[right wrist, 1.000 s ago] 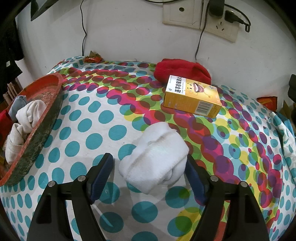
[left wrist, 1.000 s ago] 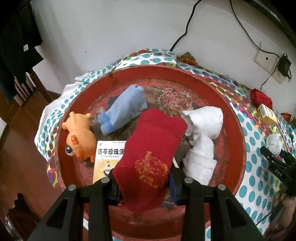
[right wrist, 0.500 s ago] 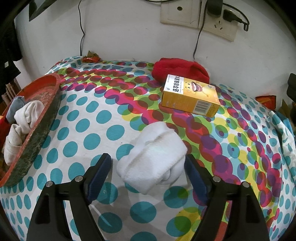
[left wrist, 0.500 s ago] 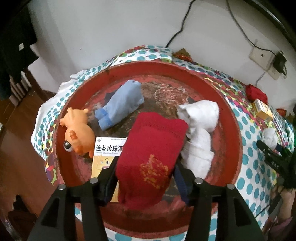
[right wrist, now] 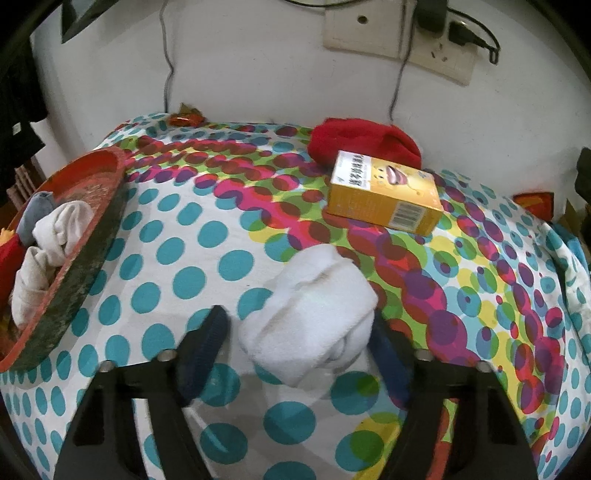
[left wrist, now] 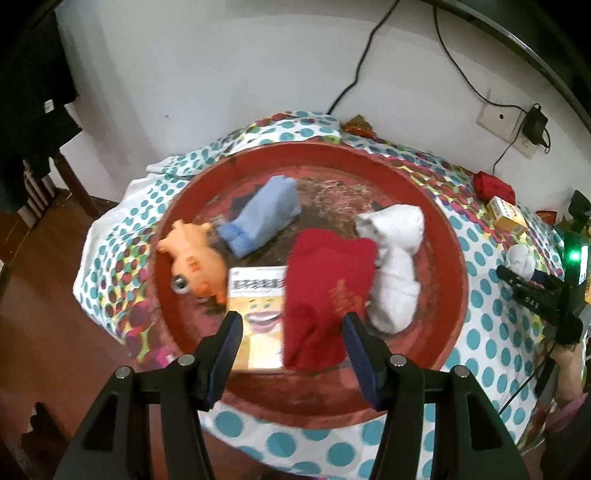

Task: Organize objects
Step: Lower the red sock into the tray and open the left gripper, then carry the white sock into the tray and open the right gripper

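My left gripper (left wrist: 291, 328) is open above the round red tray (left wrist: 454, 258). A red sock (left wrist: 325, 291) lies in the tray between and beyond its jaws, free of them. The tray also holds a blue sock (left wrist: 266, 218), a white sock bundle (left wrist: 395, 266), an orange toy pig (left wrist: 195, 262) and a yellow box (left wrist: 258, 317). My right gripper (right wrist: 299, 343) is open around a rolled white sock (right wrist: 314, 314) on the dotted cloth; the sock touches the right jaw. The tray's rim shows at the left in the right wrist view (right wrist: 85, 247).
A yellow box (right wrist: 384, 195) and a red sock (right wrist: 365, 140) lie behind the white sock near the wall. A wall socket with plugs and cables (right wrist: 399, 33) is above. A snack wrapper (right wrist: 184, 116) sits at the table's back edge. Wooden floor (left wrist: 44, 295) lies left of the table.
My left gripper opened, released the red sock into the tray, and pulled back and up. My right gripper edged closer around the white sock.
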`<state>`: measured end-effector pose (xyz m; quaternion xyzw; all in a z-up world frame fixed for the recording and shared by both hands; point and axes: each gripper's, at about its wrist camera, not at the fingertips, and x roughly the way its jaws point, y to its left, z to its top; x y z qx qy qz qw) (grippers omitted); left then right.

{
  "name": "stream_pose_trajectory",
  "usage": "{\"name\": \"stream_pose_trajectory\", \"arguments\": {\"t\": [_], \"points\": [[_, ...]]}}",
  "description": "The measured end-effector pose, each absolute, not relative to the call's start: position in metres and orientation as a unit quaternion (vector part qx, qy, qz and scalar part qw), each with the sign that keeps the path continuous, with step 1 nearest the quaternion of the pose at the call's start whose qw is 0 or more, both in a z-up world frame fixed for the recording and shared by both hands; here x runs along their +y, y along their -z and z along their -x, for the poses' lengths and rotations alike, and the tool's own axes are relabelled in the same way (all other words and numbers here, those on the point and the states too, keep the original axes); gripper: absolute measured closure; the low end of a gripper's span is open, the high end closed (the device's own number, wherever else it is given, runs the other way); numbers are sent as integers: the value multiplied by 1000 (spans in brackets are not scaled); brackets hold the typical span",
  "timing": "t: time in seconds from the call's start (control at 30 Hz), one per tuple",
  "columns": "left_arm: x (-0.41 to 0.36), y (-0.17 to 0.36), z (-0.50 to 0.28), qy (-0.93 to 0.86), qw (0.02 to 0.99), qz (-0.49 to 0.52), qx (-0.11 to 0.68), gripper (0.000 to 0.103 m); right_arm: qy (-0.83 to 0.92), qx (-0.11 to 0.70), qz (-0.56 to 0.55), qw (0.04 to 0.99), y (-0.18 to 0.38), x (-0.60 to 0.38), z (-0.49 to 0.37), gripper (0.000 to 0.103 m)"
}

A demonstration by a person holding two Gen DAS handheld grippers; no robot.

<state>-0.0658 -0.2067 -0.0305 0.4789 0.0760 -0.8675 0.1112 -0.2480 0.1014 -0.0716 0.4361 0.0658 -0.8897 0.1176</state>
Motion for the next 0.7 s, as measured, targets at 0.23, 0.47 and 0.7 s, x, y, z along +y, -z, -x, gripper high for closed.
{"name": "stream_pose_trajectory", "arguments": {"t": [0.23, 0.47, 0.7], "points": [[-224, 34, 49, 864, 118, -482, 89, 45, 891, 57, -436, 109, 71, 97, 245, 48], [-223, 34, 43, 865, 109, -481, 87, 45, 890, 33, -441, 111, 64, 91, 235, 48], [-221, 33, 39, 866, 107, -483, 82, 45, 894, 40, -421, 147, 34, 58, 225, 48]]}}
